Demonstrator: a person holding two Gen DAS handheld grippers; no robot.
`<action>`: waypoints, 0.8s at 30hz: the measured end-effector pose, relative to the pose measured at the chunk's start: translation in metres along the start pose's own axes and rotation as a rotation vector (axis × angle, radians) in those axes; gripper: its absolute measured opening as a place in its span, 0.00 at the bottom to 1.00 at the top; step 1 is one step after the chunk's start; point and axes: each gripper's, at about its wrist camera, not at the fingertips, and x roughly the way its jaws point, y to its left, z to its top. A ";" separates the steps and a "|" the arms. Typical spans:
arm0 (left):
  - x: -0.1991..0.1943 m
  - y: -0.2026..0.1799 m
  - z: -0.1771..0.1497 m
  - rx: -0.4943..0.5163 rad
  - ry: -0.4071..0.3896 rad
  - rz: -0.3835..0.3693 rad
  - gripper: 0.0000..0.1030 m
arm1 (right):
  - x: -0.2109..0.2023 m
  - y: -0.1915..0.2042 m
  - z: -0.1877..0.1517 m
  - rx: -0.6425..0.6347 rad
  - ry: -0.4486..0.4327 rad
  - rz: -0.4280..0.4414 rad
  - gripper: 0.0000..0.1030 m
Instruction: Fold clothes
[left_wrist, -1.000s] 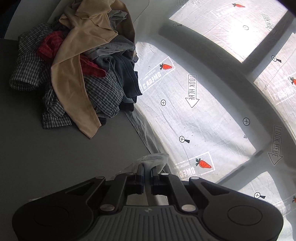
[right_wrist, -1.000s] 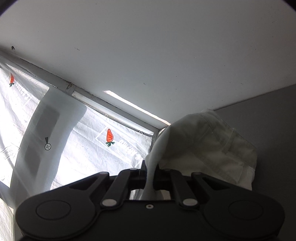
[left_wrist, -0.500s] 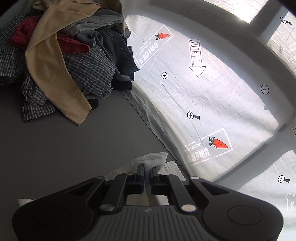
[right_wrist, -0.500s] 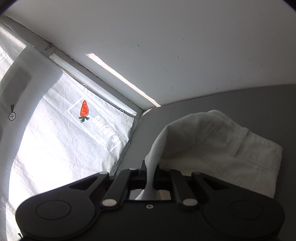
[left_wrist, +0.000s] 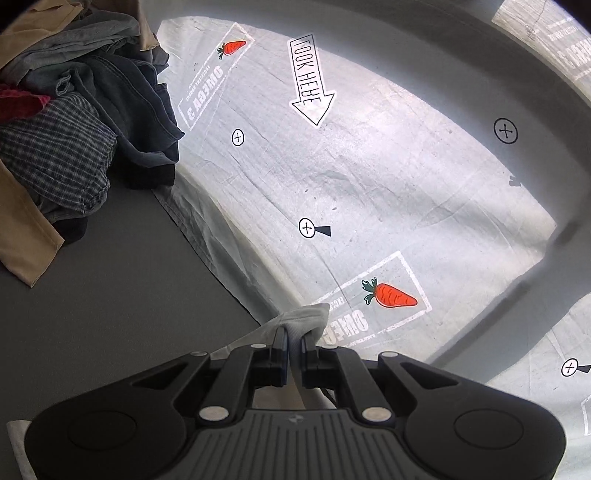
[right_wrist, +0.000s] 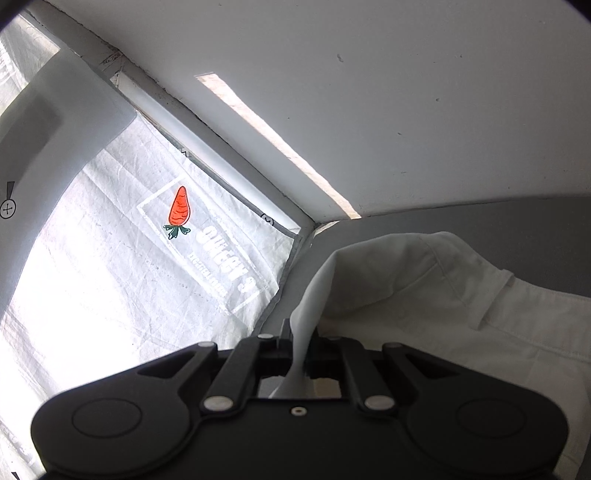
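Observation:
A white garment (right_wrist: 443, 295) lies partly on the grey table (right_wrist: 535, 229), rising in a fold toward the right gripper (right_wrist: 301, 336), which is shut on its edge. In the left wrist view the left gripper (left_wrist: 293, 336) is shut on another corner of the white garment (left_wrist: 306, 315) near the table's right edge; a bit of white cloth also shows at the lower left. A pile of unfolded clothes (left_wrist: 74, 122), tan, checked, red and dark blue, sits at the far left of the grey table (left_wrist: 122, 295).
A white tarp (left_wrist: 369, 177) printed with carrots, arrows and crosshair marks covers the floor beyond the table edge. In the right wrist view a white wall (right_wrist: 369, 92) meets the tarp (right_wrist: 129, 277) at a baseboard.
Both grippers have come lower and closer to the table while holding the white garment. The clothes pile has slid toward the upper left of the left wrist view.

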 end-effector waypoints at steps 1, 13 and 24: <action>0.004 0.000 -0.001 -0.004 0.006 0.004 0.06 | 0.004 0.001 -0.002 -0.006 0.005 -0.008 0.05; 0.068 -0.003 -0.010 -0.048 0.123 0.078 0.13 | 0.047 0.003 -0.003 -0.027 0.090 -0.022 0.09; 0.076 -0.038 -0.035 0.175 0.153 0.031 0.41 | 0.047 0.013 -0.004 -0.057 0.062 -0.014 0.60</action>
